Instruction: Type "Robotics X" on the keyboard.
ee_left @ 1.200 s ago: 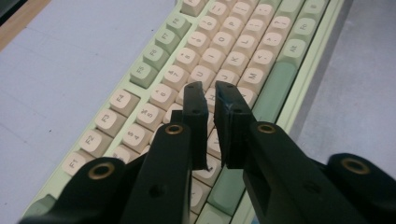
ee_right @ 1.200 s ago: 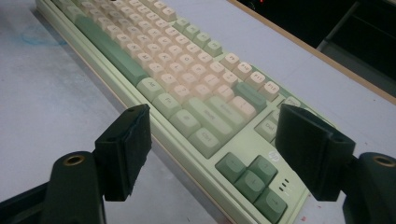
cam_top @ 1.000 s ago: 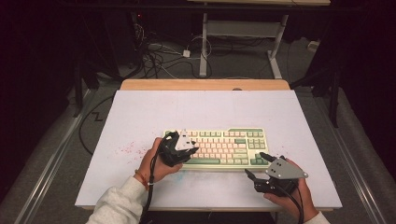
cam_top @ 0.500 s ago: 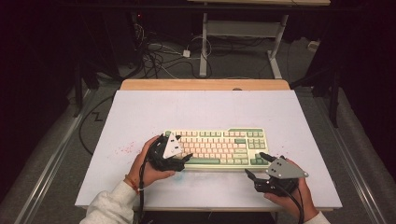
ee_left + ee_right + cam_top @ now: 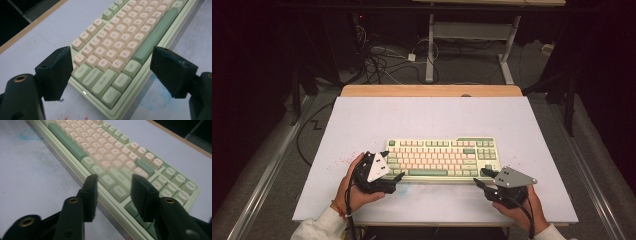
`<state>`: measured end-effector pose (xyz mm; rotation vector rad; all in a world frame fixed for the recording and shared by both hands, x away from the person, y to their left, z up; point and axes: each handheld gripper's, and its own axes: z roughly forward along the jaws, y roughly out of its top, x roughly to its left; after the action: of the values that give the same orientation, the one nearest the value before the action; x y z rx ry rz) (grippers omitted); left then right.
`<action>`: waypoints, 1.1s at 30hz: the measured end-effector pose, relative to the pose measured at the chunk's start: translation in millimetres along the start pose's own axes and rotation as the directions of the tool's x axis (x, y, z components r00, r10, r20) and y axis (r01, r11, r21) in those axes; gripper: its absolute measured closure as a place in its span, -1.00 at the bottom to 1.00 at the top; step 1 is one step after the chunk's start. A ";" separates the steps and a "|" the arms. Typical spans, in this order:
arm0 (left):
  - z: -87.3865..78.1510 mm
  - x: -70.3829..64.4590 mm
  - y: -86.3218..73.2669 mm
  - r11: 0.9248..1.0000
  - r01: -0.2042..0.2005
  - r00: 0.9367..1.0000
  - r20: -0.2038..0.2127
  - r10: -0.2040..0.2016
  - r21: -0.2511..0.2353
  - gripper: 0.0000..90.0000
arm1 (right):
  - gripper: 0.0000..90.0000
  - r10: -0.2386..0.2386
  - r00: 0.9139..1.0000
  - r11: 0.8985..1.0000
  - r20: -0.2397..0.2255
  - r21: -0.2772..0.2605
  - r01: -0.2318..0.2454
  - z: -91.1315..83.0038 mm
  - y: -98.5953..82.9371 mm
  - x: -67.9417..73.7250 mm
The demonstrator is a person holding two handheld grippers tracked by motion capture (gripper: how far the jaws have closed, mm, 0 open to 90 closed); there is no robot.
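Observation:
A pale green keyboard point(image 5: 442, 157) with cream and green keys lies flat at the middle of the white table. My left gripper point(image 5: 393, 165) is at its front left corner, held in a hand. In the left gripper view the left gripper point(image 5: 112, 67) stands wide open, its jaws on either side of the keyboard's point(image 5: 117, 47) corner keys, gripping nothing. My right gripper point(image 5: 480, 177) sits at the keyboard's front right corner. In the right gripper view the right gripper point(image 5: 115, 186) is open over the front edge of the keyboard point(image 5: 112, 152), with nothing between its jaws.
The white table top point(image 5: 432, 117) has a wooden strip point(image 5: 432, 91) along its far edge. Red specks point(image 5: 343, 161) mark it left of the keyboard, and a blue smudge point(image 5: 156, 98) lies in front. Cables point(image 5: 382, 60) and desk legs point(image 5: 430, 50) stand on the floor beyond.
My left gripper has slid left and toward the person, from over the keyboard's left end to its front left corner. The right gripper and keyboard have not moved.

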<state>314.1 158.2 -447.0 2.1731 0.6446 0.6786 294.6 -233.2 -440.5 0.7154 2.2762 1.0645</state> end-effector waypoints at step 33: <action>-12.1 -2.6 -35.6 0.996 0.052 0.999 -0.004 -0.052 0.076 -0.61 | 1.00 -0.041 0.996 0.990 -0.077 0.135 0.051 116.3 65.0 -11.3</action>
<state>296.4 183.6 -468.4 2.2178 0.7364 0.6386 393.6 -143.9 -450.3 0.6836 2.4360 0.9350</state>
